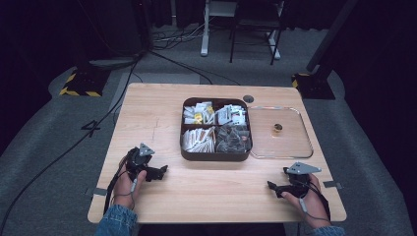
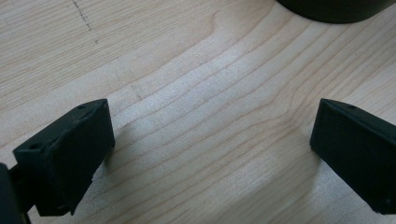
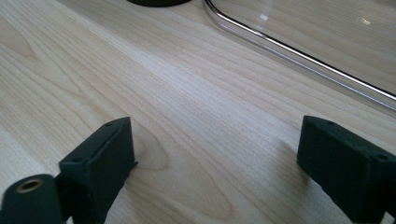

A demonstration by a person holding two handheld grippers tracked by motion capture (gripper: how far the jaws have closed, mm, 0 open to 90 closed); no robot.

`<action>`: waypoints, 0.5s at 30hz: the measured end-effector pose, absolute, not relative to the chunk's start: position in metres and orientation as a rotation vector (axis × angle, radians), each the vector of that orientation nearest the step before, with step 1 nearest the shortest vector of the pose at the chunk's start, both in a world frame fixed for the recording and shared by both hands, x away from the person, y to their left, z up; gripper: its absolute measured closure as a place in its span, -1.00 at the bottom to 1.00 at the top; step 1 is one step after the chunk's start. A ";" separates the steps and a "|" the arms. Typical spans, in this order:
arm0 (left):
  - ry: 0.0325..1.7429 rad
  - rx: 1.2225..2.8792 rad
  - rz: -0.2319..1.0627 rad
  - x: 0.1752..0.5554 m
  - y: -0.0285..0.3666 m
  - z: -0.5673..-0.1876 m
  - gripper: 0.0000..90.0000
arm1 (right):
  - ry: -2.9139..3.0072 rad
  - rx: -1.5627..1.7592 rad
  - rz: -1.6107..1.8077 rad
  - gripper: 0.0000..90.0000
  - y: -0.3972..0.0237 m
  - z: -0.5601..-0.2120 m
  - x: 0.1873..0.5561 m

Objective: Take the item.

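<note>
A person is sitting at a pale wooden table (image 1: 162,110), resting a gripper in each hand on the near part of the top. The left gripper (image 1: 158,173) is lying low on the wood near the front left of a dark brown box (image 1: 215,157), its jaws standing wide apart with nothing but bare grain between them; in the left gripper view the box's dark curved wall (image 2: 336,10) is showing at the top edge, a little way ahead of the jaws. The right gripper (image 1: 275,188) is resting on the near right part of the table, its jaws likewise spread wide and holding nothing. The box is sitting in the middle of the table, divided into four compartments, each one filled with small packets (white and yellow ones at the back, paler and grey ones at the front). A clear lid (image 1: 305,147) is lying flat just to the right of the box, touching its side, with a small round knob (image 1: 277,129) at its centre; its rounded rim (image 3: 299,56) is running across the right gripper view, ahead of the open jaws.
</note>
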State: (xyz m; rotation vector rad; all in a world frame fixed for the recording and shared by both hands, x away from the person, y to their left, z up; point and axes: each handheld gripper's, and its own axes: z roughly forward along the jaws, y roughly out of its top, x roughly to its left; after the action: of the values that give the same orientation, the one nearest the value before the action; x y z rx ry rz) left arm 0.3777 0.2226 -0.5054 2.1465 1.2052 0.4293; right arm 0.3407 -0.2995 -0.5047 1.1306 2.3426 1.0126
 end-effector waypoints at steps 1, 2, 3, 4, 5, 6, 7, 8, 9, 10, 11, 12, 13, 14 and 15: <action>1.204 2.147 0.430 0.378 0.223 -0.505 -1.00 | 2.342 1.132 1.012 -0.80 -0.299 -0.505 0.341; 1.205 2.146 0.430 0.378 0.223 -0.505 -1.00 | 2.343 1.135 1.012 -0.81 -0.299 -0.505 0.341; 1.205 2.146 0.430 0.378 0.223 -0.505 -1.00 | 2.343 1.135 1.012 -0.81 -0.299 -0.505 0.341; 1.205 2.144 0.432 0.378 0.222 -0.506 -1.00 | 2.343 1.138 1.008 -0.82 -0.298 -0.505 0.342; 1.205 2.144 0.432 0.378 0.222 -0.506 -1.00 | 2.343 1.139 1.007 -0.82 -0.298 -0.505 0.342; 1.205 2.146 0.430 0.378 0.223 -0.505 -1.00 | 2.341 1.139 1.005 -0.82 -0.298 -0.505 0.342; 1.205 2.146 0.430 0.378 0.223 -0.505 -1.00 | 2.341 1.139 1.005 -0.82 -0.298 -0.505 0.342; 1.205 2.146 0.430 0.378 0.223 -0.505 -1.00 | 2.341 1.140 1.005 -0.82 -0.297 -0.505 0.342; 1.205 2.144 0.433 0.378 0.222 -0.506 -1.00 | 2.341 1.140 1.006 -0.82 -0.297 -0.505 0.342; 1.205 2.147 0.429 0.378 0.223 -0.505 -1.00 | 2.340 1.141 1.006 -0.82 -0.297 -0.505 0.342; 1.205 2.147 0.429 0.378 0.223 -0.505 -1.00 | 2.340 1.141 1.006 -0.82 -0.297 -0.505 0.342; 1.205 2.146 0.430 0.378 0.223 -0.505 -1.00 | 2.340 1.140 1.005 -0.82 -0.296 -0.505 0.342; 1.205 2.147 0.430 0.378 0.223 -0.505 -1.00 | 2.340 1.140 1.003 -0.82 -0.296 -0.505 0.342; 1.205 2.147 0.430 0.378 0.223 -0.505 -1.00 | 2.340 1.140 1.003 -0.82 -0.296 -0.505 0.342; 1.204 2.146 0.430 0.378 0.223 -0.505 -1.00 | 2.338 1.140 1.002 -0.82 -0.296 -0.505 0.342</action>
State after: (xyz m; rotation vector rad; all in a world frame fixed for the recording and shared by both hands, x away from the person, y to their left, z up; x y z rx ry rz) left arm 0.3777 0.2226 -0.5055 2.1463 1.2043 0.4300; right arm 0.3421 -0.2959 -0.5049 1.1400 2.3377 1.0018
